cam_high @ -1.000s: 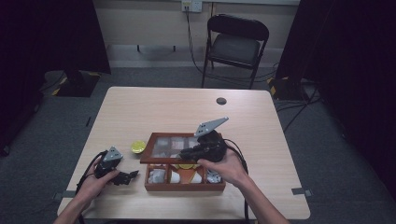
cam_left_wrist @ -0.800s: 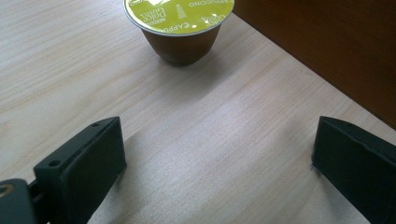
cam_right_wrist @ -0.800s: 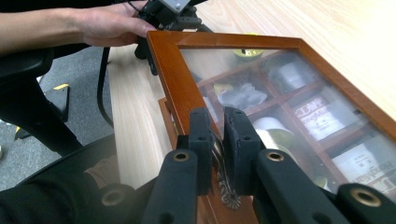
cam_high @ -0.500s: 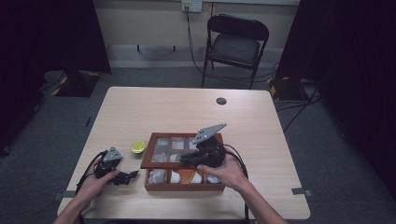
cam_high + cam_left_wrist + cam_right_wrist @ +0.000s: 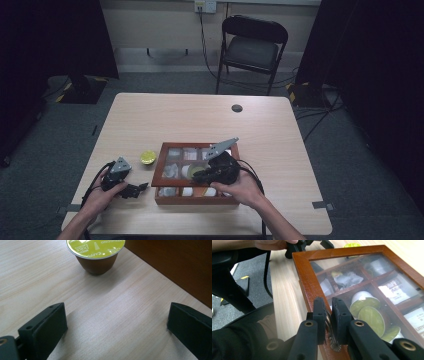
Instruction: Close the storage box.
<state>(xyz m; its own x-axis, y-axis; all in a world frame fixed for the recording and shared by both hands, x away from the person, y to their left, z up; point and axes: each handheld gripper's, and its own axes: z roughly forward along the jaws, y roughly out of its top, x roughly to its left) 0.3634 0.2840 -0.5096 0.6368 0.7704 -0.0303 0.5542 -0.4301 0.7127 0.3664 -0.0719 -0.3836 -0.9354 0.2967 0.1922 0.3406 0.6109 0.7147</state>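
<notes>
A brown wooden box (image 5: 159, 174) with a glass lid (image 5: 384, 287) lies near the table's front edge. Green-topped coffee capsules (image 5: 370, 315) and paper sachets show through the glass. My right gripper (image 5: 201, 176) (image 5: 329, 312) is shut on the small metal clasp (image 5: 334, 343) on the lid's front frame. One loose capsule (image 5: 148, 157) (image 5: 96, 255) with a green foil top stands on the table left of the box. My left gripper (image 5: 140, 188) (image 5: 117, 325) rests open on the table, nothing between its jaws, the capsule a little beyond them.
The box's dark side wall (image 5: 175, 265) stands close on the right of the left gripper view. A small black disc (image 5: 237, 108) lies at the table's far side. A folding chair (image 5: 252, 50) stands behind the table. Bare tabletop (image 5: 165, 120) stretches beyond the box.
My right gripper has sunk and drawn slightly toward the person, still holding the lid's clasp. The left gripper and the loose capsule have not moved.
</notes>
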